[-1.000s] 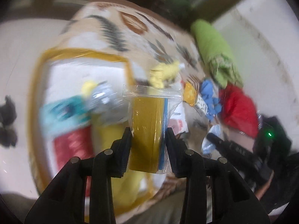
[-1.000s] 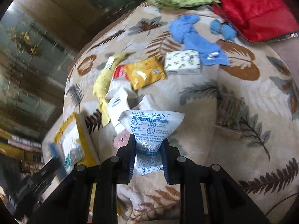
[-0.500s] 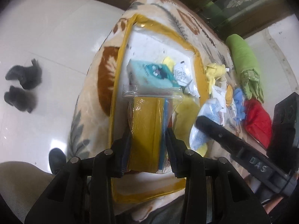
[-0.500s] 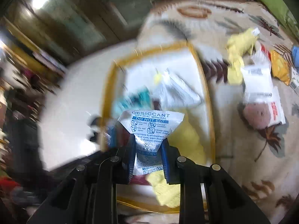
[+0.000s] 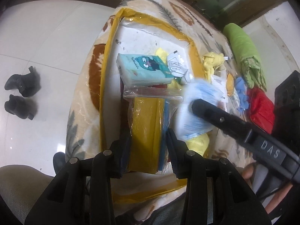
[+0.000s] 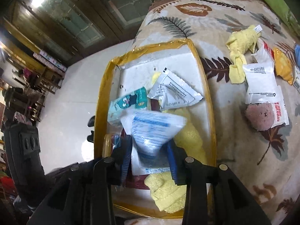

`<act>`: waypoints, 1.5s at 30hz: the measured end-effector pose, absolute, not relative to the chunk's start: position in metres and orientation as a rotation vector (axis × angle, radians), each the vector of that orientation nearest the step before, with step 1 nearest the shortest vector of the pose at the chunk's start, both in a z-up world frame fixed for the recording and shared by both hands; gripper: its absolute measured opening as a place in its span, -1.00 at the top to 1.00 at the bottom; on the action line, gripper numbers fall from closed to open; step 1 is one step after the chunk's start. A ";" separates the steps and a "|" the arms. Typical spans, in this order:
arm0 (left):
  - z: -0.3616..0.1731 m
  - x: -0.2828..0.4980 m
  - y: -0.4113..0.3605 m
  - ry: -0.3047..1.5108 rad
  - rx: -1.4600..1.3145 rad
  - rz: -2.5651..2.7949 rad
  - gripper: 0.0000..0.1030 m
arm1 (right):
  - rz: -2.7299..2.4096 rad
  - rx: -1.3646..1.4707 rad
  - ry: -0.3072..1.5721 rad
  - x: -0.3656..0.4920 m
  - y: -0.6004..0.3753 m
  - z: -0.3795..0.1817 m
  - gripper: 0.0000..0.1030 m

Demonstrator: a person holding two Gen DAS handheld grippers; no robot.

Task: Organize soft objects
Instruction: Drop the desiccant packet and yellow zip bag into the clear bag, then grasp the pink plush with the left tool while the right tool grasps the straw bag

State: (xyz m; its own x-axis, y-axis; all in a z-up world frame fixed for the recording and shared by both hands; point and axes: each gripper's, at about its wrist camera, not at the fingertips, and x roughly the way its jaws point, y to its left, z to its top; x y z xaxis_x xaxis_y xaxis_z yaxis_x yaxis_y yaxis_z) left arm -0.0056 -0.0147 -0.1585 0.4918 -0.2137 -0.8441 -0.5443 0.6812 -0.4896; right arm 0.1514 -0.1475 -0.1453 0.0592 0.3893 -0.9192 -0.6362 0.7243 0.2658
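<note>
A white box with a yellow taped rim (image 5: 107, 60) (image 6: 201, 71) sits on the leaf-print blanket. In it lie a teal tissue pack (image 5: 142, 69) (image 6: 129, 103), a white sachet (image 6: 174, 91) and yellow cloths (image 6: 189, 136). My left gripper (image 5: 149, 140) is shut on a clear zip bag holding a yellow and blue item (image 5: 148, 129), held over the box. My right gripper (image 6: 150, 150) has its jaws spread; the blurred desiccant packet (image 6: 153, 129) (image 5: 196, 112) sits between them over the box, apparently loose.
On the blanket right of the box lie a yellow cloth (image 6: 240, 43), white packets (image 6: 260, 78), a pink pompom (image 6: 259, 116) and an orange packet (image 6: 283, 65). A green pillow (image 5: 243, 46) and a red cloth (image 5: 260, 110) lie farther off. Black boots (image 5: 20, 91) stand on the floor.
Both grippers swung over the box. The right jaws have widened and the desiccant packet, held firmly before, now blurs and sags between them. The left still holds the zip bag.
</note>
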 end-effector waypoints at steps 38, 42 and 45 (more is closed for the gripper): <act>-0.107 0.082 -0.137 0.966 -0.522 -0.098 -0.05 | 0.143 0.356 1.275 0.301 -0.457 -0.156 0.08; -0.126 0.129 -0.145 1.068 -0.477 -0.090 -0.05 | 0.120 0.311 1.236 0.303 -0.447 -0.155 0.17; -0.146 0.171 -0.152 1.185 -0.463 -0.047 -0.05 | 0.070 0.231 1.231 0.300 -0.442 -0.155 0.44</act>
State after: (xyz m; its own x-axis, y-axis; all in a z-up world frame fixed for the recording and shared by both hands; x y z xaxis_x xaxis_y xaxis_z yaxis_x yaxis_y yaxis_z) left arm 0.1707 -0.1516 -0.1460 0.3866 -0.2742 -0.8805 -0.2042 0.9056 -0.3717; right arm 0.3004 -0.4420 -0.1546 0.3345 0.1777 -0.9255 0.0713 0.9745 0.2129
